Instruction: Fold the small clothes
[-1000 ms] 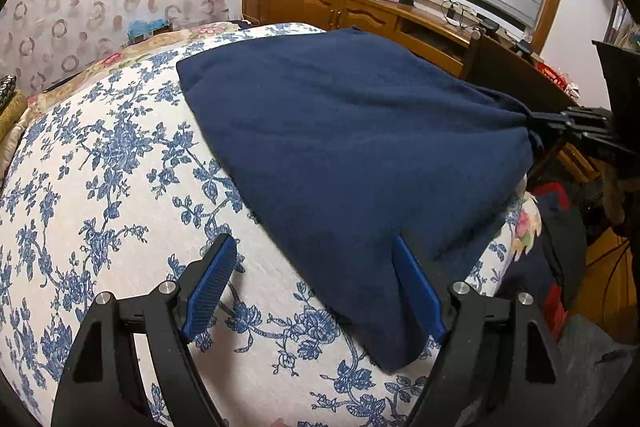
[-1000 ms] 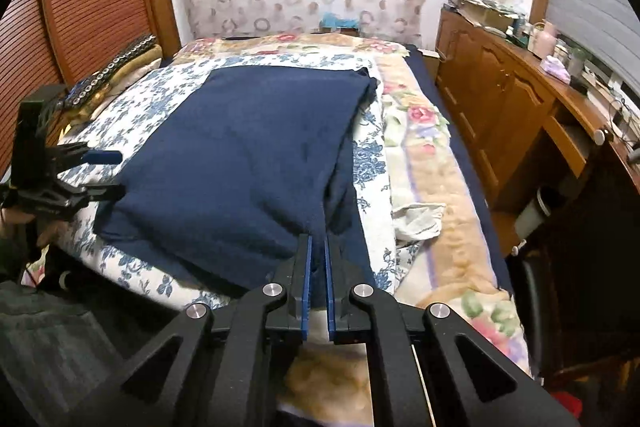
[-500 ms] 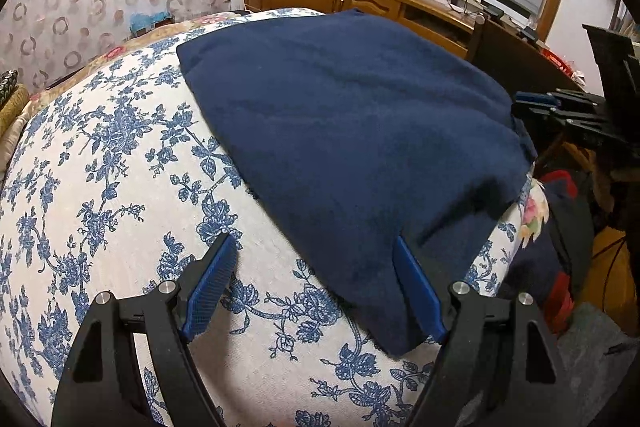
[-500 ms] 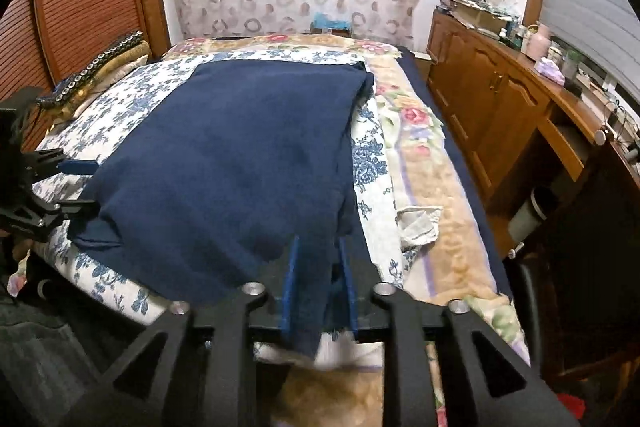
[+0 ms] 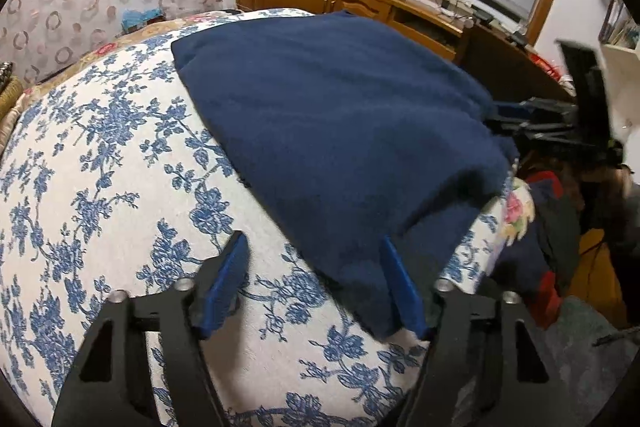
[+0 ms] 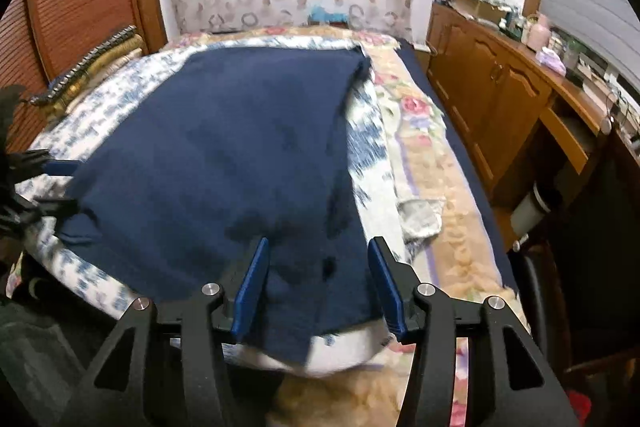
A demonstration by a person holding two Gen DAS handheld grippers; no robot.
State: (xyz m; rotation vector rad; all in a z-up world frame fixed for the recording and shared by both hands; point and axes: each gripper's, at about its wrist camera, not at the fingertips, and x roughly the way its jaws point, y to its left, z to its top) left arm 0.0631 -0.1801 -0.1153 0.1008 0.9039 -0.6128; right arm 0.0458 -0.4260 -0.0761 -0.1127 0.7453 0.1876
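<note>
A navy blue cloth [image 5: 340, 115] lies spread on the blue-flowered bedsheet [image 5: 100, 167]. My left gripper [image 5: 313, 241] hovers at its near corner with the jaws closing. The cloth's edge lies against the right finger [image 5: 400, 291], the left finger [image 5: 228, 279] is over bare sheet, and nothing is pinched. In the right wrist view the same cloth [image 6: 240, 147] has its other near corner lying loose between the fingers of my right gripper [image 6: 319, 241], whose jaws are opening. Each gripper shows at the other view's edge: the right gripper [image 5: 524, 125] and the left gripper [image 6: 44, 183].
A wooden sideboard [image 6: 500, 79] with clutter on top runs along the bed's right side. Folded bedding [image 6: 100, 59] is stacked by the brown slatted door. A pale rag [image 6: 420, 219] lies on the flowered blanket. Dark clothes [image 5: 552, 219] are piled off the bed's end.
The right gripper went from shut on the cloth's corner to open and sank a little; the cloth dropped flat onto the bed. The left gripper's jaws narrowed.
</note>
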